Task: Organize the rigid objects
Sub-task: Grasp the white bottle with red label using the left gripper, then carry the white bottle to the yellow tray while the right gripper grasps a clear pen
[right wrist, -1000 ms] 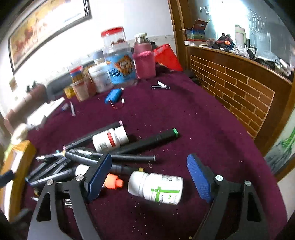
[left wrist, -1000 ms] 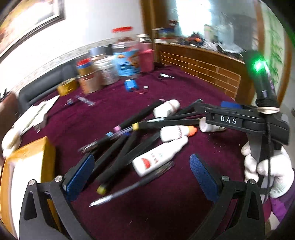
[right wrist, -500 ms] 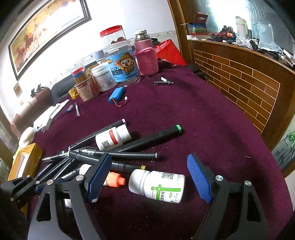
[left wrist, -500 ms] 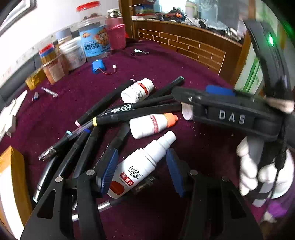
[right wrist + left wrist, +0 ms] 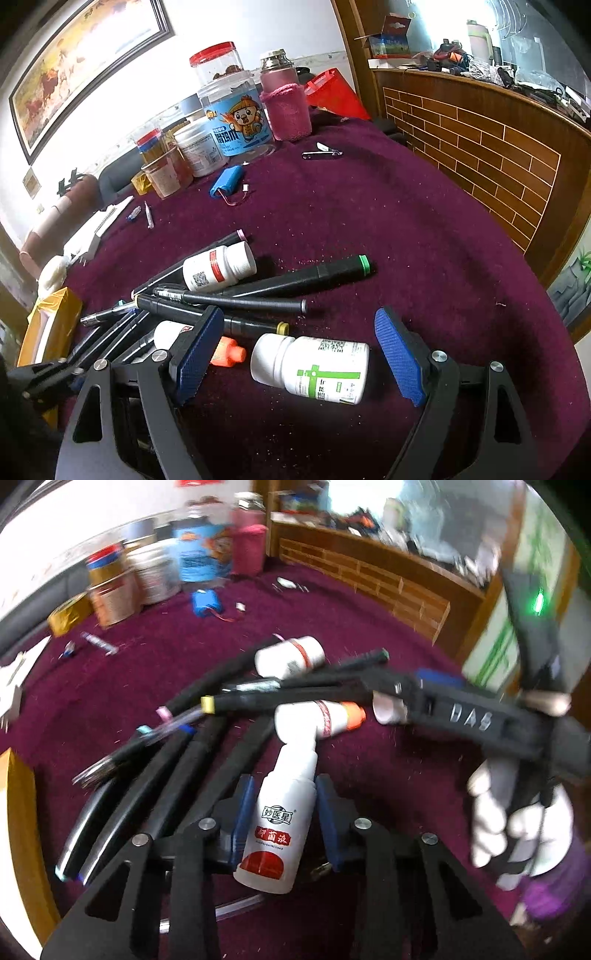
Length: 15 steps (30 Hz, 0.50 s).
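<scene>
Framed painting point(image 5: 85, 70) on a white wall point(image 5: 229, 22); brick-pattern wooden counter point(image 5: 491, 140); maroon tablecloth point(image 5: 406, 229).

Left tool point(image 5: 282, 823) clamping spray bottle point(image 5: 279, 823) — black pens point(image 5: 207, 760) beside

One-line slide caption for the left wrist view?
Left gripper shut on the white spray bottle beside scattered black pens on the maroon tablecloth.

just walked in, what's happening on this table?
A person with a handheld gripper in each hand is sorting a pile of pens and small bottles on a purple cloth table. The left gripper is shut on a white spray bottle. The right gripper is open, with a white pill bottle lying on its side between its fingers, not yet gripped.
</scene>
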### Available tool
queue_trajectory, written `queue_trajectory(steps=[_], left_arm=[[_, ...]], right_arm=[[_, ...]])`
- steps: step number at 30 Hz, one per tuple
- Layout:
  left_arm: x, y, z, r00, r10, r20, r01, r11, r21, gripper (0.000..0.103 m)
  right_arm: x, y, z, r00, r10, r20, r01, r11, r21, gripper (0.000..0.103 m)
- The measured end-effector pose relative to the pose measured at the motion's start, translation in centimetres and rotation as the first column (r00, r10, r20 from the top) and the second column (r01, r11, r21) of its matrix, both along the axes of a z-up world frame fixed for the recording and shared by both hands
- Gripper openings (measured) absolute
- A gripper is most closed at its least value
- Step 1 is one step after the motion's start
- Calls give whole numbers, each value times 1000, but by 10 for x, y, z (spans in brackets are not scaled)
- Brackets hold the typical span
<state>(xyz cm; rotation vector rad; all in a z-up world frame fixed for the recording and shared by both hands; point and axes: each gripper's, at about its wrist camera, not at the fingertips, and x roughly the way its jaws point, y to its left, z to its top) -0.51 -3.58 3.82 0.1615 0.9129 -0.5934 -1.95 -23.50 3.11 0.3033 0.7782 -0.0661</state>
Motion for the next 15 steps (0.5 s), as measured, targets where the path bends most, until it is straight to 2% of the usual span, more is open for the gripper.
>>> queue_trajectory(steps=[5, 8, 11, 13, 15], left_arm=[[-19, 41, 25, 997, 76, 13, -73, 984, -161, 30], [-42, 78, 47, 990, 139, 32, -125, 952, -278, 30], [-59, 115, 67, 980, 197, 43, -167, 914, -370, 30], [-67, 135, 78, 973, 224, 48, -185, 892, -412, 30], [-76, 158, 81, 966, 255, 43, -211, 873, -440, 30]], right_arm=[[0, 0, -2, 1000, -3, -11, 3, 1000, -3, 80], [1, -1, -3, 1000, -8, -18, 8, 1000, 3, 80], [3, -1, -5, 999, -1, -34, 1, 1000, 8, 80], [3, 5, -3, 997, 7, -71, -8, 1000, -20, 79], [-5, 22, 7, 994, 84, -76, -87, 996, -36, 80]])
